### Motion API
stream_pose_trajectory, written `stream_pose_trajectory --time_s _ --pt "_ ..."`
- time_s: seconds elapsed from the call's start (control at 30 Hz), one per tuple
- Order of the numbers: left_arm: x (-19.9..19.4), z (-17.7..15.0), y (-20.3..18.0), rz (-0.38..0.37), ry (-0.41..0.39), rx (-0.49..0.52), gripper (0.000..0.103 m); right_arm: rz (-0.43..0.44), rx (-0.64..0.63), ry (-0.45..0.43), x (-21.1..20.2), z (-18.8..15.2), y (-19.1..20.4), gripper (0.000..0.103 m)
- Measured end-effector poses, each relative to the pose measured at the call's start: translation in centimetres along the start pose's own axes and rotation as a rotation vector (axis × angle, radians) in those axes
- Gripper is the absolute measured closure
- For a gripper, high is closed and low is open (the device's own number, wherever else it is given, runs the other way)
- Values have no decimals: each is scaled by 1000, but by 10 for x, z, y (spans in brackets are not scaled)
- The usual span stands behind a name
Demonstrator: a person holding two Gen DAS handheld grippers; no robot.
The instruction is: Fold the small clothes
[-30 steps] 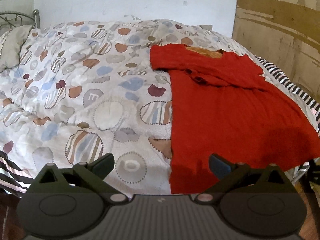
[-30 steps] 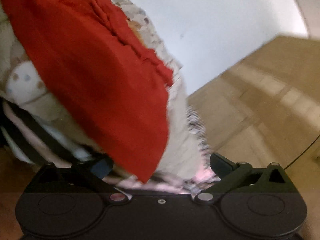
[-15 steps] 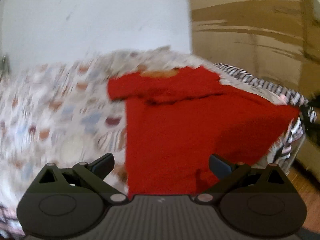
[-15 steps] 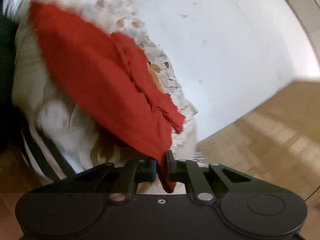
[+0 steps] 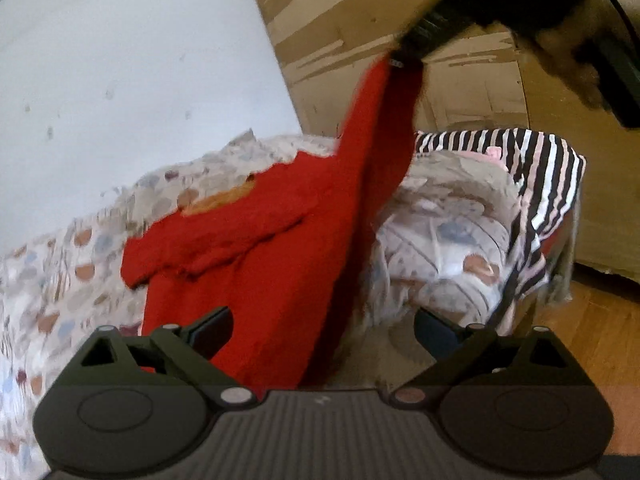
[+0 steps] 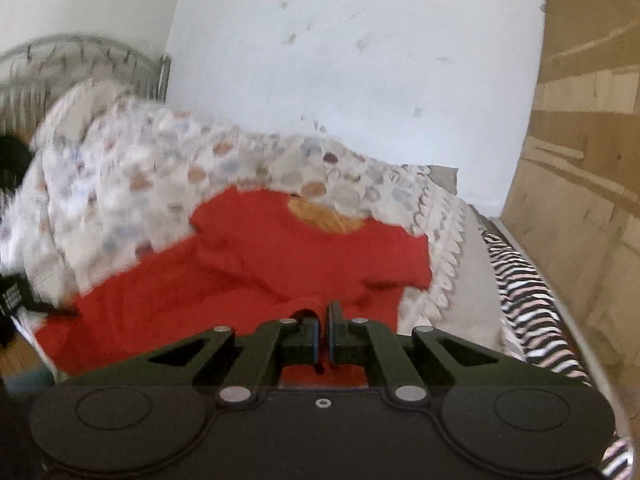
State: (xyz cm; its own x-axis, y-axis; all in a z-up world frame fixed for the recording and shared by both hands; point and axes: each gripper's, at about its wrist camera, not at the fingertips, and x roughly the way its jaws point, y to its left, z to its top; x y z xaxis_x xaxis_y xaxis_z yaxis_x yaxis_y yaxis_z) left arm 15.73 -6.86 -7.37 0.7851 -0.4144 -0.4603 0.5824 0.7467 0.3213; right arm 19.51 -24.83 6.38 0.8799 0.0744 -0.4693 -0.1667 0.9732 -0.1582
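Observation:
A red shirt (image 5: 276, 240) with an orange neck lining lies on a patterned duvet (image 5: 60, 264). My right gripper (image 6: 323, 330) is shut on a hem corner of the red shirt (image 6: 248, 276) and holds it lifted; in the left wrist view the right gripper (image 5: 408, 50) pulls that corner high above the bed. My left gripper (image 5: 322, 330) is open and empty, its fingers standing either side of the shirt's near hem, just above it.
A black-and-white striped sheet (image 5: 536, 176) hangs over the bed's right edge. A cardboard-covered wall (image 5: 400, 12) stands right of the bed, a white wall (image 6: 340, 60) behind it. A metal headboard (image 6: 80, 68) is at far left. Wood floor (image 5: 600, 340) lies at right.
My right gripper closed on the shirt's hem corner and lifted it up over the bed. My left gripper swung right, towards the shirt's near hem, staying open.

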Motion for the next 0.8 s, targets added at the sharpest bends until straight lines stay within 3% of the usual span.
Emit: stream_pose_trajectory --time_s 0.1,0.17,0.3,0.4,0.47,0.6,0.73,0.8 --pt "22 4 -10 92 39 67 3 18 9 -25 4 14 -1 100" --pt "40 4 -12 178 87 106 10 14 4 -32 3 19 0 100" --pt "53 -5 2 252 139 135 17 16 27 -32 5 23 -3 100" --pt "50 -17 10 292 158 163 31 4 34 -41 1 23 -2 100" --pt "42 -27 18 304 171 158 52 -4 42 -45 -1 22 -3 100" --pt "21 -44 39 325 179 124 62 -30 42 -55 -11 12 -3 100" --pt "3 -48 37 325 123 162 94 -63 63 -59 -25 -20 4 100" --pt "-1 -51 35 320 98 206 94 -107 55 -36 -29 -44 10 100"
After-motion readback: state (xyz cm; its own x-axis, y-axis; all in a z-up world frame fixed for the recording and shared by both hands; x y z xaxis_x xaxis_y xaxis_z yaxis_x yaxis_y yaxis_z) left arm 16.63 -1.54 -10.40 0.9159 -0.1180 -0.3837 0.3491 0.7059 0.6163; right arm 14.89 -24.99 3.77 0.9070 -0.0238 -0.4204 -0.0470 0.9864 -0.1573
